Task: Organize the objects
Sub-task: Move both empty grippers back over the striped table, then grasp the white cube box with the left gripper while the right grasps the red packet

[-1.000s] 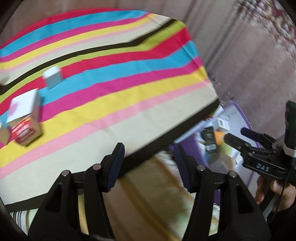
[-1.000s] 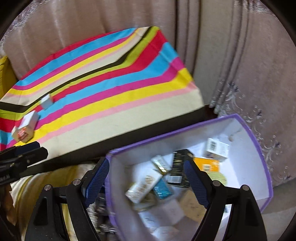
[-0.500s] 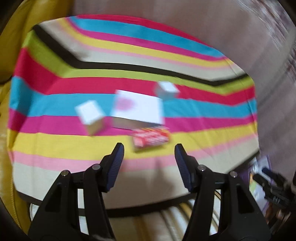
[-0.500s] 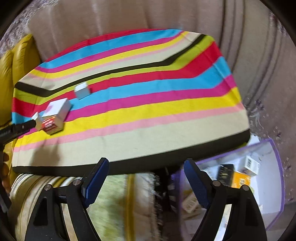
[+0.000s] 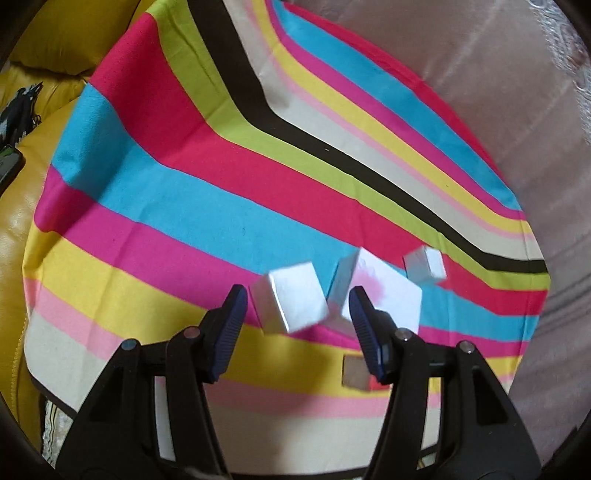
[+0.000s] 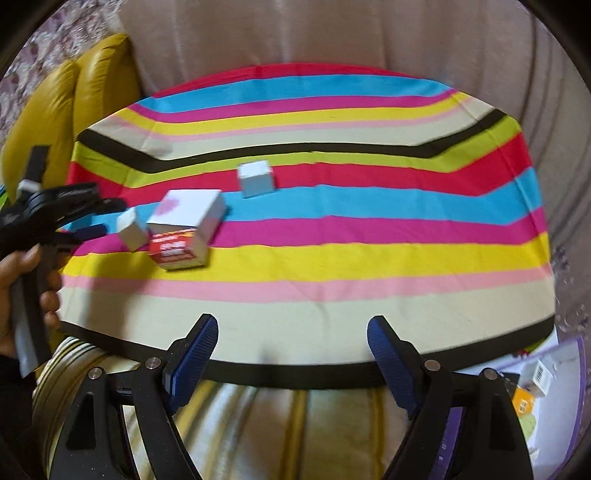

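Note:
Several small boxes lie on the striped tablecloth. A small white cube sits just ahead of my open left gripper, between its fingers' line. Beside it lies a larger white box with a pink mark, a red box partly hidden behind the right finger, and another small white cube. In the right wrist view they show as the cube, white box, red box and far cube. My right gripper is open and empty at the table's near edge. The left gripper appears at the left.
A purple-rimmed bin with several small packages stands on the floor at the lower right. A yellow leather sofa lies left of the table. Curtains hang behind. A striped cushion lies below the table edge.
My left gripper has swung from the bin side over the table and closed in on the small white cube. My right gripper has turned from the bin to face the table.

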{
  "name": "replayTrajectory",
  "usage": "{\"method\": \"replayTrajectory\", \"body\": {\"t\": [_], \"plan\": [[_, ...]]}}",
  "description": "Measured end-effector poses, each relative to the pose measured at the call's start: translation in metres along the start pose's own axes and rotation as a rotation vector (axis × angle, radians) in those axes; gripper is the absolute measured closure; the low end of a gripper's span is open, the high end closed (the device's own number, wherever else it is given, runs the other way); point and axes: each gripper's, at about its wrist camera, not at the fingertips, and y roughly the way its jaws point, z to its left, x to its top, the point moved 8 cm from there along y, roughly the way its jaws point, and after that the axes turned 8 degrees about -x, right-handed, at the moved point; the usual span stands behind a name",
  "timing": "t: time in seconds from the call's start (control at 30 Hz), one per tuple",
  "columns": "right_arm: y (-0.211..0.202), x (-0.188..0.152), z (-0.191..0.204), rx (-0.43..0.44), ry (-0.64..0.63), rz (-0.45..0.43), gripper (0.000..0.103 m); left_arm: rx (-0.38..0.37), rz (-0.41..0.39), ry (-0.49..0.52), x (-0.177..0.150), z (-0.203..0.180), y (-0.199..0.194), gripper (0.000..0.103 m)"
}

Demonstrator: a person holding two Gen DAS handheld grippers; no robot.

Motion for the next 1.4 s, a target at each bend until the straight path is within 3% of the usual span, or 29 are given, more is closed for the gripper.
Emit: {"method": "replayTrajectory", "body": {"t": [0.27, 0.4, 0.73, 1.13, 1.2, 1.23, 1.4], "plan": [[0.004, 0.016, 0.043, 0.050, -0.075, -0.025, 0.019, 0.102, 0.069, 0.024, -0.008, 0.009, 0.030, 0.040], [0.012, 0.025, 0.061, 0.062, -0.107, -0.036, 0.019, 0.113, 0.097, 0.053, -0.022, 0.016, 0.034, 0.063], [0.045, 0.039, 0.105, 0.092, -0.148, -0.016, 0.019, 0.072, -0.008, 0.117, -0.035, 0.024, -0.001, 0.064], [0.092, 0.048, 0.134, 0.050, -0.160, 0.034, 0.019, 0.066, -0.083, 0.135, -0.034, 0.022, -0.024, 0.064], [0.097, 0.048, 0.134, 0.041, -0.163, 0.037, 0.028, 0.064, -0.080, 0.141, -0.037, 0.022, -0.027, 0.064], [0.098, 0.048, 0.134, 0.036, -0.165, 0.042, 0.042, 0.063, -0.075, 0.145, -0.039, 0.022, -0.026, 0.064], [0.095, 0.043, 0.128, 0.033, -0.165, 0.044, 0.044, 0.057, -0.061, 0.167, -0.045, 0.013, -0.024, 0.064]]}}
